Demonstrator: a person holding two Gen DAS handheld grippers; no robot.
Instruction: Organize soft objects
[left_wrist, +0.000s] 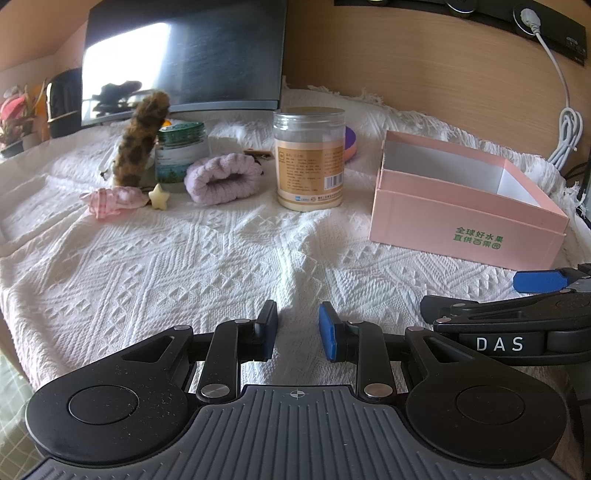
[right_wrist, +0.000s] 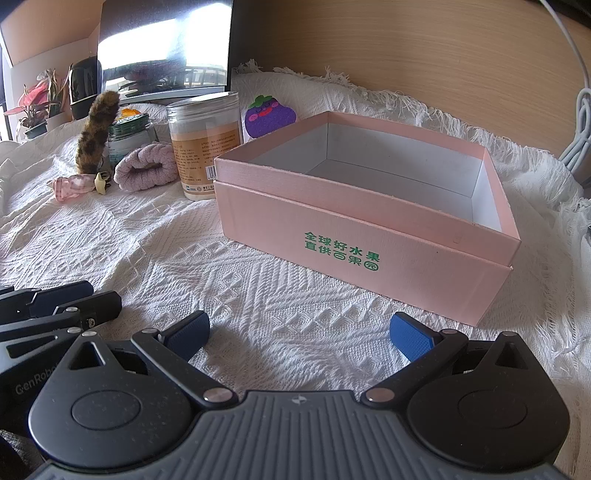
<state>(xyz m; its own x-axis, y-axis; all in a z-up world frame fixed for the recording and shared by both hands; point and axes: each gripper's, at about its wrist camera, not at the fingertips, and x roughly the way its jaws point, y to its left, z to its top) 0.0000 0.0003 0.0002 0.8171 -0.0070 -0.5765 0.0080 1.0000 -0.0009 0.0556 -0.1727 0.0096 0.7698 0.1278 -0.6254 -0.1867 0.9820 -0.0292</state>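
Observation:
On the white woven cloth lie a lilac fluffy roll (left_wrist: 221, 179) (right_wrist: 146, 166), a leopard-print furry piece (left_wrist: 142, 144) (right_wrist: 96, 133) standing upright, a pink checked scrunchie (left_wrist: 114, 199) (right_wrist: 72, 186) and a small cream star (left_wrist: 159, 196) (right_wrist: 101, 182). A pink cardboard box (left_wrist: 469, 221) (right_wrist: 369, 236) stands open to the right, its white inside bare. My left gripper (left_wrist: 298, 330) hovers low over the cloth, well short of the soft things, open with nothing between its pads. My right gripper (right_wrist: 299, 332) is wide open in front of the box, also holding nothing.
A tall clear jar (left_wrist: 309, 158) (right_wrist: 205, 144) and a green-lidded jar (left_wrist: 181, 151) (right_wrist: 129, 136) stand among the soft things. A purple felt fruit (right_wrist: 269, 116) leans behind the box. A dark monitor (left_wrist: 184, 55), potted plants (right_wrist: 33, 107) and a white cable (left_wrist: 565, 122) line the back.

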